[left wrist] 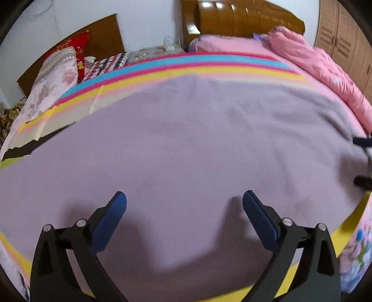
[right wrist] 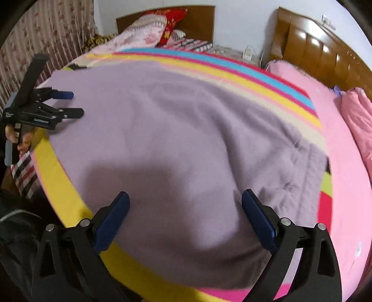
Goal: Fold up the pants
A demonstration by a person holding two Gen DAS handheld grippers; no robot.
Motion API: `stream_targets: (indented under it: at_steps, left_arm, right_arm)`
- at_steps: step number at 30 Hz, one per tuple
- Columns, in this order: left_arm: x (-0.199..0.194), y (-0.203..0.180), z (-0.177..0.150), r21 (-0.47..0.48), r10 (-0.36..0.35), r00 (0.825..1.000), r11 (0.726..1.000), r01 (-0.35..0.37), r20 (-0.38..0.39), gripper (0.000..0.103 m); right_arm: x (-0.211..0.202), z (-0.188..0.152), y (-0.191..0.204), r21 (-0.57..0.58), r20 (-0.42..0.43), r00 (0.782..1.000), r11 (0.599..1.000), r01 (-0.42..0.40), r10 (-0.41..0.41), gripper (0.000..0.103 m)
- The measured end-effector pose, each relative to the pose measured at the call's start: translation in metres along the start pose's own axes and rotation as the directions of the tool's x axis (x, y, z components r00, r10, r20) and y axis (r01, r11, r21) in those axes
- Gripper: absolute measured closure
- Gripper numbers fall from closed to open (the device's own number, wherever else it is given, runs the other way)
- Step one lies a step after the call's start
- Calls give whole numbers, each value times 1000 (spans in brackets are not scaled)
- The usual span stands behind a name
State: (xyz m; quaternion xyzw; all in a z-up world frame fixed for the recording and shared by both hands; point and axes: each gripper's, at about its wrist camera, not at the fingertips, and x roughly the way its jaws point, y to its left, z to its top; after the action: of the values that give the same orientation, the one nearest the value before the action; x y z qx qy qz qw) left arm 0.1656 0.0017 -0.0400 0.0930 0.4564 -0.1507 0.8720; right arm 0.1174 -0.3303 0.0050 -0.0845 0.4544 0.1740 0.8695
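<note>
Lilac pants [left wrist: 186, 144] flat on striped sheet [left wrist: 162, 67], both hand-held grippers wide.

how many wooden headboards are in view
2. A glossy brown headboard stands behind the pink bedding on the near bed; a darker flat headboard is against the wall behind the far bed's red pillow. Others may lie outside view.

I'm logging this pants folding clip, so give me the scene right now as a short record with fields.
garment: lilac knit pants, spread flat, lightly wrinkled
surface: rainbow-striped sheet on a bed
left gripper: open, over the pants, holding nothing
right gripper: open, over the pants, holding nothing
bedding: pink quilt bunched along the far side
background: brown wooden headboard
fold status: no fold visible yet
</note>
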Motion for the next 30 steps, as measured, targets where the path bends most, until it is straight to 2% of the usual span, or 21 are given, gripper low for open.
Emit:
stream_targets:
  at_steps: [3,5,8,9,10,11,12,13,14,16,17,18,19,21,23,25,26,27,28,30]
  left_arm:
    - [-25,-49,13,81,-101,992,992,95,70,2]
    - [-38,-83,14,169,-157,983,976,139,97,2]
    - [-26,-140,8,297,-213,975,936,188,56,2]
    - [-16,-154,3,327,-222,975,923,203,21,2]
    - [-7,-163,-2,342,-221,975,915,212,-13,2]
    - [2,-165,-8,329,-210,978,922,202,-13,2]
    - [4,-159,-10,290,-233,972,931,224,-2,2]
    - [6,-152,-9,256,-261,965,932,256,-14,2]
    - [5,-150,-9,259,-277,961,927,271,-14,2]
    - [6,-148,-7,272,-271,963,925,264,-15,2]
    - [6,-149,-6,272,-261,965,928,254,-12,2]
    - [6,-151,-6,273,-252,968,930,245,-9,2]
    - [5,-152,-5,274,-250,968,931,242,-8,1]
    - [4,-155,-6,274,-252,968,930,246,-12,1]
    - [3,-160,-10,273,-249,968,931,242,-10,2]
    - [4,-162,-13,271,-247,969,933,239,-6,1]
    - [4,-163,-14,269,-245,969,933,237,-4,1]
    - [5,-165,-15,268,-243,970,935,234,0,1]
    - [4,-164,-16,268,-241,971,935,231,3,1]
    - [3,-165,-17,264,-239,971,937,230,4,1]
  right_arm:
    - [-19,18,-15,41,104,995,999,-16,11,8]
    - [-14,36,-31,68,105,994,997,30,-37,8]
    - [21,57,-49,63,18,1000,998,-7,6,8]
    - [34,58,-58,57,-21,1000,998,3,-2,8]
    - [56,54,-76,81,-113,993,995,56,-47,7]
    - [59,51,-90,123,-110,994,992,20,-7,9]
    - [55,53,-99,152,-74,997,988,-19,30,11]
    - [48,50,-109,200,-42,996,978,-65,74,24]
    - [39,47,-117,241,-21,997,968,-66,73,29]
    - [21,42,-116,252,20,999,967,-38,34,25]
    - [13,41,-111,253,31,999,967,10,-18,15]
    - [5,42,-105,252,38,996,965,64,-76,15]
    - [-3,39,-96,241,53,995,968,71,-86,15]
    - [-16,32,-69,172,104,995,985,-18,0,14]
    - [-12,21,-54,120,70,997,992,-42,34,13]
    - [5,6,-57,100,-29,999,994,41,-38,12]
    - [3,-8,-68,126,-36,997,989,72,-68,12]
    - [-7,-19,-75,181,-1,999,982,51,-51,12]
    - [-21,-29,-84,256,30,997,965,61,-71,12]
    - [-45,-42,-85,302,79,990,949,87,-116,12]
